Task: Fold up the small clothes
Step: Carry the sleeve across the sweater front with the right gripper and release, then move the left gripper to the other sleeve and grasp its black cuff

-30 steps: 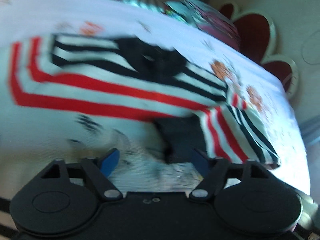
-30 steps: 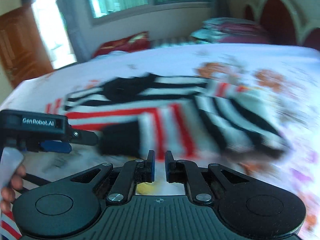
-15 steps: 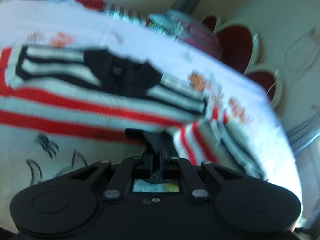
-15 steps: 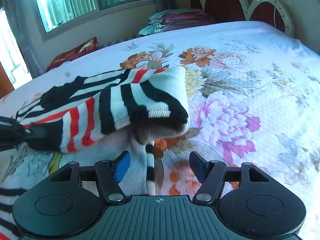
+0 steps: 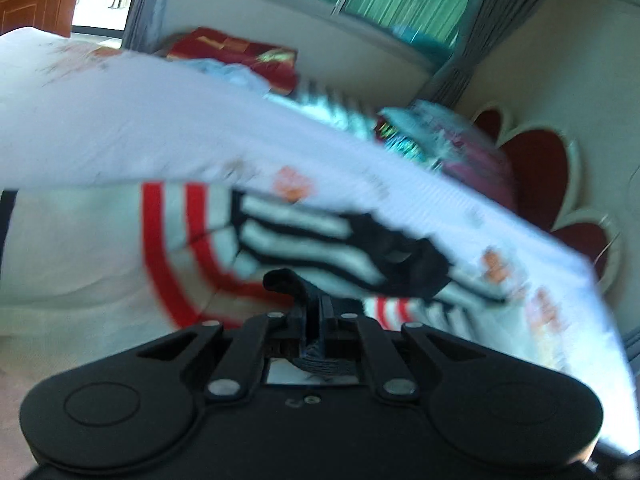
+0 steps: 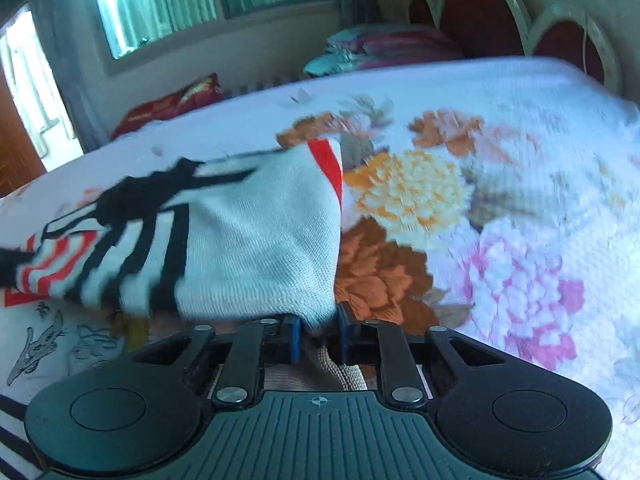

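Observation:
A small knit garment (image 5: 300,236) with red, black and white stripes lies on the flowered bedspread (image 6: 500,184). In the blurred left wrist view my left gripper (image 5: 320,316) is shut on a black edge of the garment (image 5: 282,280), which curls up out of the jaws. In the right wrist view the garment (image 6: 260,240) is lifted and folded over. Its white corner runs down between the blue pads (image 6: 295,336) of my right gripper (image 6: 318,332), whose jaws are closing on it.
The bed's scalloped red headboard (image 6: 480,16) stands at the back right. A pile of folded bedding (image 6: 380,48) and a red pillow (image 6: 176,100) lie at the far edge under a window. A wooden door (image 6: 16,148) is at the left.
My left gripper went from open to shut on the black edge and lifted it. My right gripper opened over the folded garment, then closed on its white corner.

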The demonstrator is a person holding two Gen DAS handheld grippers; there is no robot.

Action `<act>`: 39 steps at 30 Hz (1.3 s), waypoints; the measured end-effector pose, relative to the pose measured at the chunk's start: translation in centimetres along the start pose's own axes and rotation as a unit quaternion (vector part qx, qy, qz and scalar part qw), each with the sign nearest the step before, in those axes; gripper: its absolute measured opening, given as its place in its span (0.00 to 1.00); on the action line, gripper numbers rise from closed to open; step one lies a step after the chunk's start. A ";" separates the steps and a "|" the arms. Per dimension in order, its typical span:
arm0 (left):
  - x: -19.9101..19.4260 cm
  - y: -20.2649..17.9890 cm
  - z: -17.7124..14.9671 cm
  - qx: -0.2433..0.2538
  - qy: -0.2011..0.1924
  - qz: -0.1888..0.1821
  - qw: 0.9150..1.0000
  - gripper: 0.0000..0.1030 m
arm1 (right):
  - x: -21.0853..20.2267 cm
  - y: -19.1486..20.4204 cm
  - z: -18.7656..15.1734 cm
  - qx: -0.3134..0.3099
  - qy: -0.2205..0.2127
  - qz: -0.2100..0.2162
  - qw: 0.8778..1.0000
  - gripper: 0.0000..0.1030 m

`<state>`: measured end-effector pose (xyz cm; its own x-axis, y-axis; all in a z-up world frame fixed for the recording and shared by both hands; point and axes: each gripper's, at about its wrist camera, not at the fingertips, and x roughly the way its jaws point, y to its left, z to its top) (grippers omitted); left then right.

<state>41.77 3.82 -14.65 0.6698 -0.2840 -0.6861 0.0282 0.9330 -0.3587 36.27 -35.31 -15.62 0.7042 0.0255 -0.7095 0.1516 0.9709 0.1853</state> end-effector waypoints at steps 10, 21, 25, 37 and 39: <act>1.5 1.1 -1.9 0.024 0.028 0.044 0.998 0.23 | -1.3 -1.9 -1.2 0.001 0.036 0.006 0.999 0.16; 0.9 -3.4 -1.9 0.066 0.004 0.015 0.998 0.52 | 0.1 -3.9 3.7 0.045 -0.001 0.026 0.999 0.49; 3.3 -4.4 -3.1 0.083 0.024 0.022 0.996 0.53 | 4.3 -4.2 6.4 0.071 0.015 0.040 0.997 0.49; 4.0 -3.7 -3.9 0.112 0.023 0.025 0.993 0.55 | 11.3 -3.4 10.5 0.067 0.023 0.042 0.997 0.10; 4.0 -3.7 -4.0 0.121 0.023 0.024 0.992 0.55 | 11.3 -3.4 9.8 0.025 0.003 0.001 1.000 0.10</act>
<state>41.39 -1.67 -18.55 0.6402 -0.2429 -0.7288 0.1785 0.9698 -0.1663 50.55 -40.62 -17.60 0.7005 0.0289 -0.7131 0.1846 0.9578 0.2202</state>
